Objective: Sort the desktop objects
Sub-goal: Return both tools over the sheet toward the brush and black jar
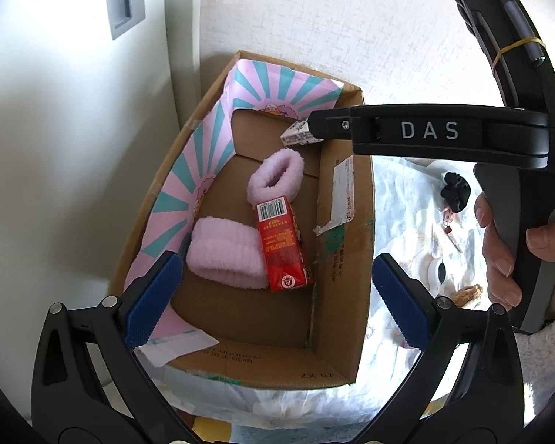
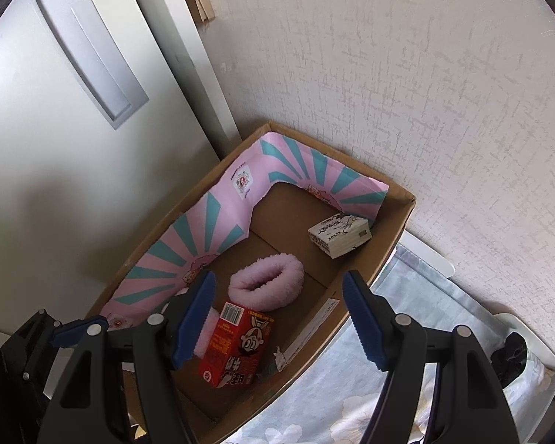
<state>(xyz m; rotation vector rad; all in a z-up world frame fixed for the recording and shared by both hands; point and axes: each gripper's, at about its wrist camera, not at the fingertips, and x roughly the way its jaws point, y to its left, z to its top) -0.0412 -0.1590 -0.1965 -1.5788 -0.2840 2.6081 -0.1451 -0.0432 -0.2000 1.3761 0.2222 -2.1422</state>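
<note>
Both tongs hang spread and empty over the cardboard box (image 1: 351, 296): left gripper (image 1: 277, 296), right gripper (image 2: 277, 318). Inside lie a red drink carton (image 1: 283, 244), a pink scrunchie (image 1: 275, 174), a folded pink headband (image 1: 222, 255) and a small white box (image 2: 339, 236). The carton looks light, stiff and slick; I'd pinch its flat sides. Only the left view shows a black scrunchie (image 1: 455, 185) still out on the floral cloth (image 1: 407, 203).

- One cardboard box (image 1: 346, 244) is seen.
- Two pink fluffy items (image 1: 275, 174) (image 1: 224, 255) are counted inside.
- One red carton (image 1: 283, 246) is seen.
- One white packet (image 2: 340, 237) is seen.
- One black scrunchie (image 1: 456, 189) is seen at right.
</note>
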